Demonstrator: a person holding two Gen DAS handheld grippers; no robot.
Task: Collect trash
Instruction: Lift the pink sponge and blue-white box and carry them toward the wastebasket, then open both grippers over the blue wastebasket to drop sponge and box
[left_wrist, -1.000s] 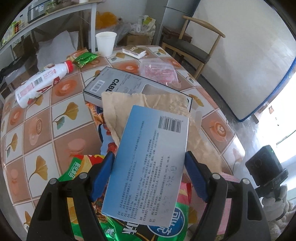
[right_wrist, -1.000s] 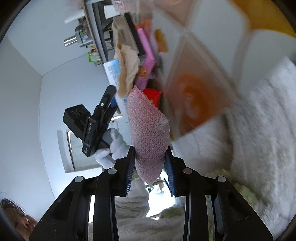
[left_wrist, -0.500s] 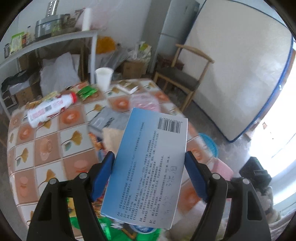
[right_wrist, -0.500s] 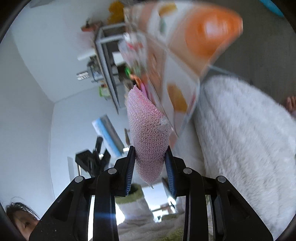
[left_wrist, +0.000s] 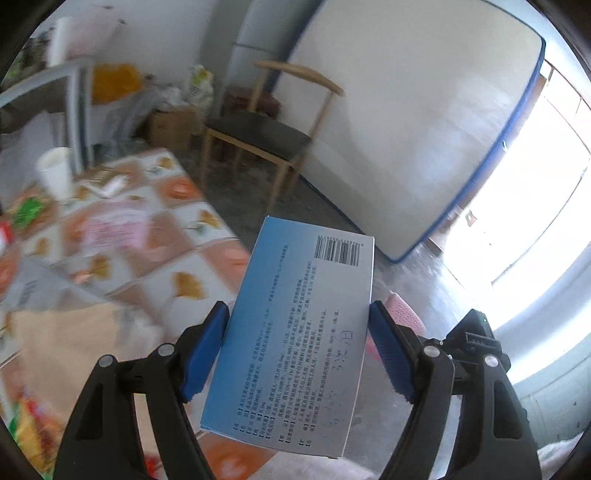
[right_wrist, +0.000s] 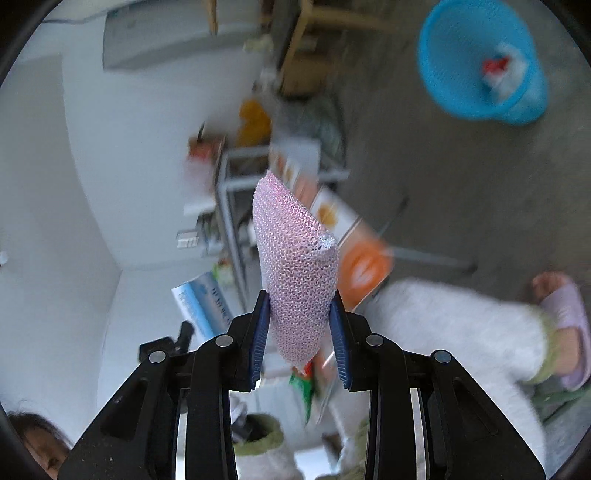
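Observation:
My left gripper (left_wrist: 297, 347) is shut on a flat blue box (left_wrist: 295, 339) with a barcode and printed text, held clear of the patterned table (left_wrist: 122, 243). The same blue box (right_wrist: 201, 299) shows small at the left of the right wrist view. My right gripper (right_wrist: 299, 332) is shut on a pink foam net sleeve (right_wrist: 295, 273), which stands up between the blue pads. A blue mesh waste basket (right_wrist: 480, 70) stands on the floor at the upper right of that tilted view, with some scraps inside.
A white paper cup (left_wrist: 55, 173), a pink packet (left_wrist: 107, 232) and snack wrappers (left_wrist: 26, 214) lie on the table. A wooden chair (left_wrist: 266, 136) stands beyond it, before a white mattress (left_wrist: 406, 129). A person's fleece-clad leg (right_wrist: 461, 328) and slipper (right_wrist: 565, 317) are near the table's corner (right_wrist: 365, 266).
Both grippers swung away from the table while keeping their grips. The left view lifted and turned right toward the chair. The right view turned until the floor and blue basket appeared.

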